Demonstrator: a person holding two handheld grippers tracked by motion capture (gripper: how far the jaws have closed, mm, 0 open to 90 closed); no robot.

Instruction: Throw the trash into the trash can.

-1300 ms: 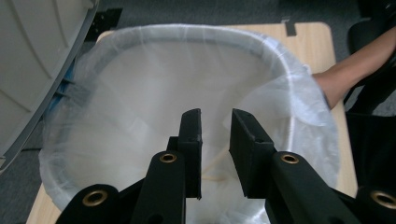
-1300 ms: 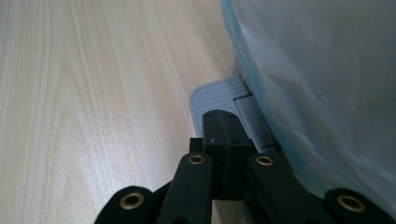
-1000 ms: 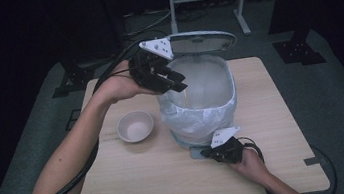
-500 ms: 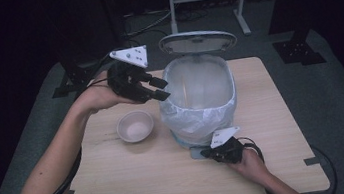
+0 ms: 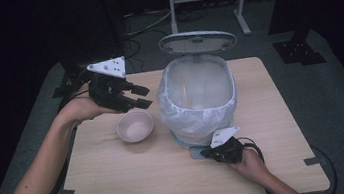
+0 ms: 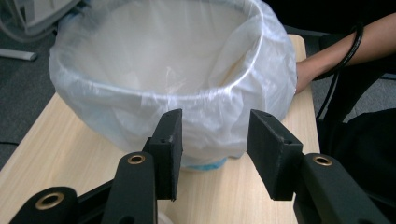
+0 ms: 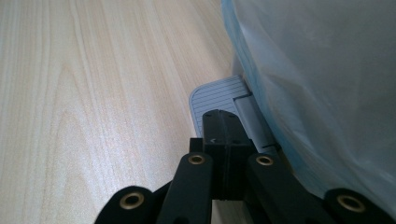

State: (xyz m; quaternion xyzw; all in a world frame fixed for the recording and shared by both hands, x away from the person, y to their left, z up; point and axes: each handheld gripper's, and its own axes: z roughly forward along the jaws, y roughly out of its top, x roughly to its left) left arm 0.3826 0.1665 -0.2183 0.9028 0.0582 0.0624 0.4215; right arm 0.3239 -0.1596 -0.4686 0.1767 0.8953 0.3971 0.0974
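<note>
**Pedal bin open, bowl beside it**

Bin (image 5: pixel 200 101) stood near the middle of the tabletop (image 5: pixel 121 184), a little toward the far edge, lined with a translucent white bag (image 6: pixel 140 88) whose mouth folded over the rim; its grey lid (image 5: pixel 197 42) stood raised behind it toward the far edge; a light blue base showed under the bag in my left gripper view. My right gripper (image 5: pixel 217 152) rested low at the bin's near side, toward the near edge of the tabletop; in my right gripper view its two black jaws were pressed together with no gap, and their tips lay on the ribbed grey pedal (image 7: pixel 219 99) that jutted from the foot of the bin; nothing was between them. My left gripper (image 5: pixel 139 96) hung above the tabletop toward the left edge, just beyond the bowl (image 5: pixel 135 126) and apart from it, pointing at the bin; its jaws stood well apart and held nothing. The pale pink bowl sat on the wood just left of the bin, not touching it; whether anything lay inside I could not tell.
</note>
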